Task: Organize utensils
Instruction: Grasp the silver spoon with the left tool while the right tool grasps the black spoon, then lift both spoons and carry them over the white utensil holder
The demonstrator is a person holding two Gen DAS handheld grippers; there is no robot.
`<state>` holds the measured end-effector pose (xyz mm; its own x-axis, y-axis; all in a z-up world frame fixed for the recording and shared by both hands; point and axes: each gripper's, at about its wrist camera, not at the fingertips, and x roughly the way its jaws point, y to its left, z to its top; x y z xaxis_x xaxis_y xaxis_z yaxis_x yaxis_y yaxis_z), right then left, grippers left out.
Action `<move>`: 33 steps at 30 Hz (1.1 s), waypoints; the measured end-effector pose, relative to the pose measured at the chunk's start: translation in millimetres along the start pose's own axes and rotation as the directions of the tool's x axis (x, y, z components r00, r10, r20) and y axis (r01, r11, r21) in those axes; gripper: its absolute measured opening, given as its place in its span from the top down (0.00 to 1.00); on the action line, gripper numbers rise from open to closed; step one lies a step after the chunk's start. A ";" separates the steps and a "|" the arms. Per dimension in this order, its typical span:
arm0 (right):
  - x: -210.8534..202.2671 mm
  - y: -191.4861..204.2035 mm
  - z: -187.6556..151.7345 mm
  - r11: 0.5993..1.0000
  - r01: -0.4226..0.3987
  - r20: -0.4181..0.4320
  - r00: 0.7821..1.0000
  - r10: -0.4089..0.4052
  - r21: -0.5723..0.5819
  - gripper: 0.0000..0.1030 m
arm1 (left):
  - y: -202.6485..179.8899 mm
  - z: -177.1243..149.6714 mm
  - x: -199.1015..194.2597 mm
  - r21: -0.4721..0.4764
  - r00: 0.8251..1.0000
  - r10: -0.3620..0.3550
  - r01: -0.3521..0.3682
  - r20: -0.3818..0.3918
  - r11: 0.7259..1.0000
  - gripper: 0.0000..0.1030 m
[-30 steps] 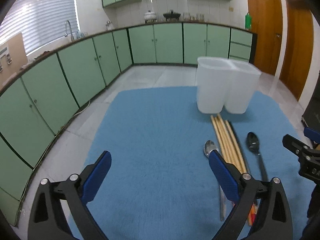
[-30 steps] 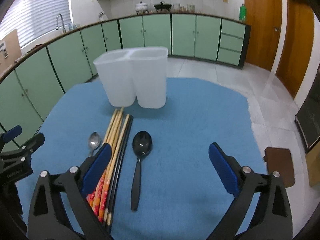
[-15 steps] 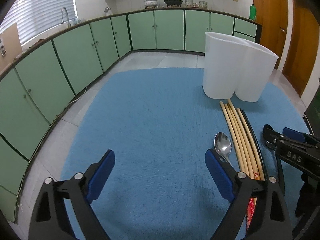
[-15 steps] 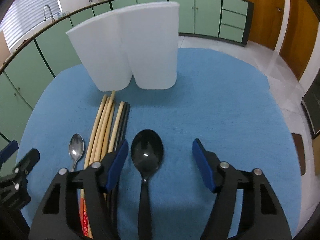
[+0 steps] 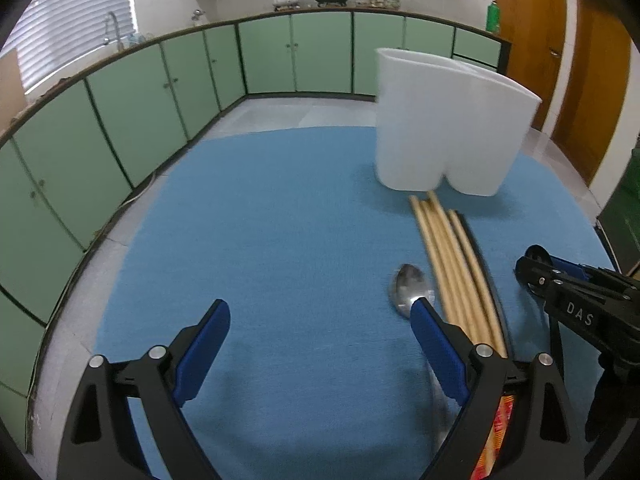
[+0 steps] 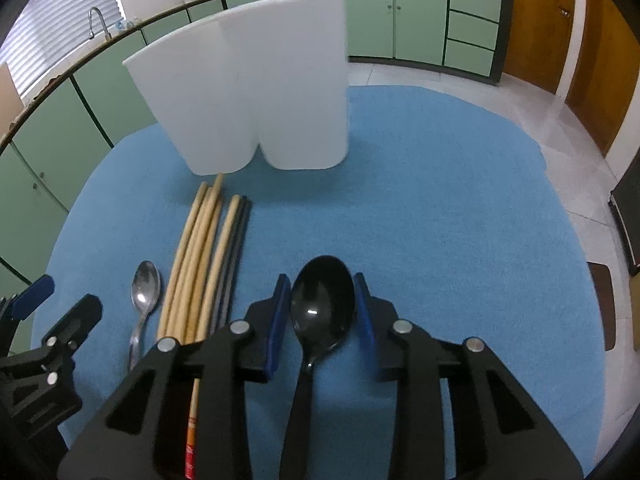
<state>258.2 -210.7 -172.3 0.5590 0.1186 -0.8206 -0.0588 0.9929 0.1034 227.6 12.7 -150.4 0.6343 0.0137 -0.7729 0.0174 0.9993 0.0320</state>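
Observation:
A black spoon [image 6: 322, 304] lies on the blue mat [image 6: 440, 220], its bowl between the blue pads of my right gripper [image 6: 322, 312], which has closed on the bowl's sides. Left of it lie several wooden and dark chopsticks [image 6: 204, 260] and a metal spoon [image 6: 145, 284]. A white two-compartment holder [image 6: 248, 92] stands behind them. In the left wrist view my left gripper [image 5: 320, 344] is open and empty above the mat [image 5: 280, 220], with the metal spoon [image 5: 408, 288] by its right pad, the chopsticks [image 5: 452, 264] beyond, and the holder [image 5: 448, 120] further back.
The right gripper's black body [image 5: 580, 304] shows at the right of the left wrist view. The left gripper [image 6: 36, 340] shows at the lower left of the right wrist view. Green cabinets [image 5: 160, 92] and a tiled floor surround the table.
My right gripper came down and forward over the black spoon and narrowed its jaws onto the bowl. My left gripper lowered and shifted a little; it stays open.

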 end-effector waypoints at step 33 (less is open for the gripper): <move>-4.5 -27.2 1.9 0.999 -0.028 -0.080 0.996 0.026 -0.023 0.67 | -29.3 11.1 33.9 0.008 0.997 -0.070 0.071 -0.044 0.997 0.65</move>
<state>258.8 -238.2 -170.4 0.4891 0.1449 -0.8601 -0.0936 0.9891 0.1134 257.1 -16.4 -170.5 0.5966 -0.0549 -0.8007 0.0680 0.9975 -0.0178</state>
